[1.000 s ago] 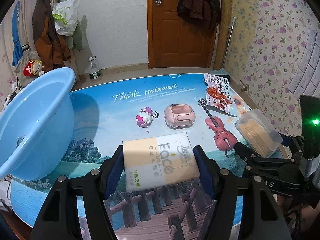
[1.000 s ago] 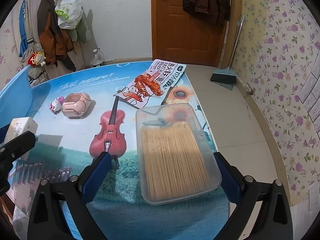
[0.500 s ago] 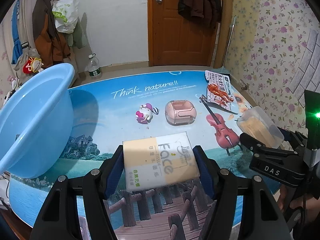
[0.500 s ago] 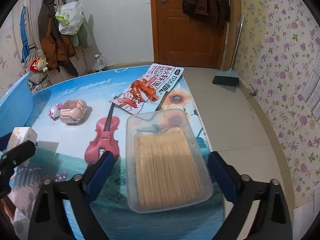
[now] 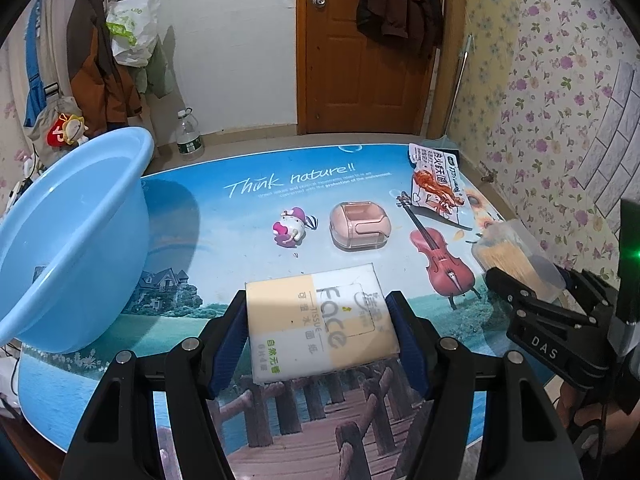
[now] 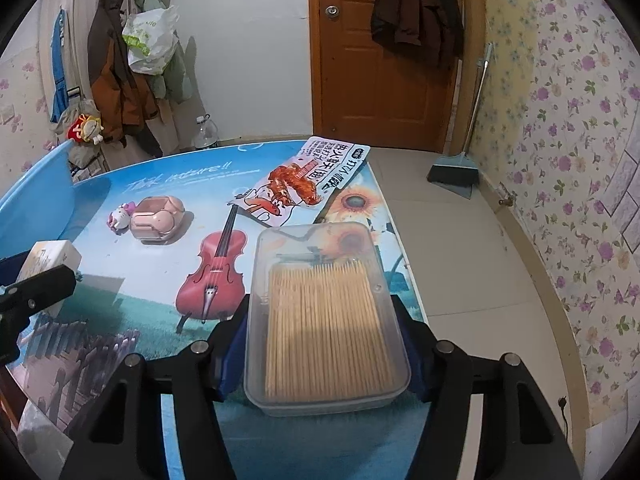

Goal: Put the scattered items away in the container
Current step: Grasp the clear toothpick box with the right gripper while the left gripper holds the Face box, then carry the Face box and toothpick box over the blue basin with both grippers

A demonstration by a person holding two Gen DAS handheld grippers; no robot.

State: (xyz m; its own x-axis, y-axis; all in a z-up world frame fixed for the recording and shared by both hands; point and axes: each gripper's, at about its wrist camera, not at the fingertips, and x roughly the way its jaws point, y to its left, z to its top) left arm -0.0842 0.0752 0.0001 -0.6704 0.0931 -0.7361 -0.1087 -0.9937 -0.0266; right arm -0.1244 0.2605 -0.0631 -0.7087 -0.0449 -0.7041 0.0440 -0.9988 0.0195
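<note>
Between the right gripper's (image 6: 326, 344) closing fingers lay one clear box of sticks (image 6: 326, 320), its long axis running straight ahead, pads at its sides. One tissue pack (image 5: 320, 326) sat pinched crosswise in the left gripper (image 5: 320, 340), nearer the single blue basin (image 5: 72, 240) at its left. Beyond waited one toy (image 5: 291, 229), one pink case (image 5: 359, 226) and one snack bag (image 5: 436, 186).

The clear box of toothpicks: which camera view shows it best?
The right wrist view: the clear box of toothpicks fills the centre, between the closing jaws of the right gripper. The left wrist view shows only its far end at the right edge, partly hidden behind that gripper.
</note>
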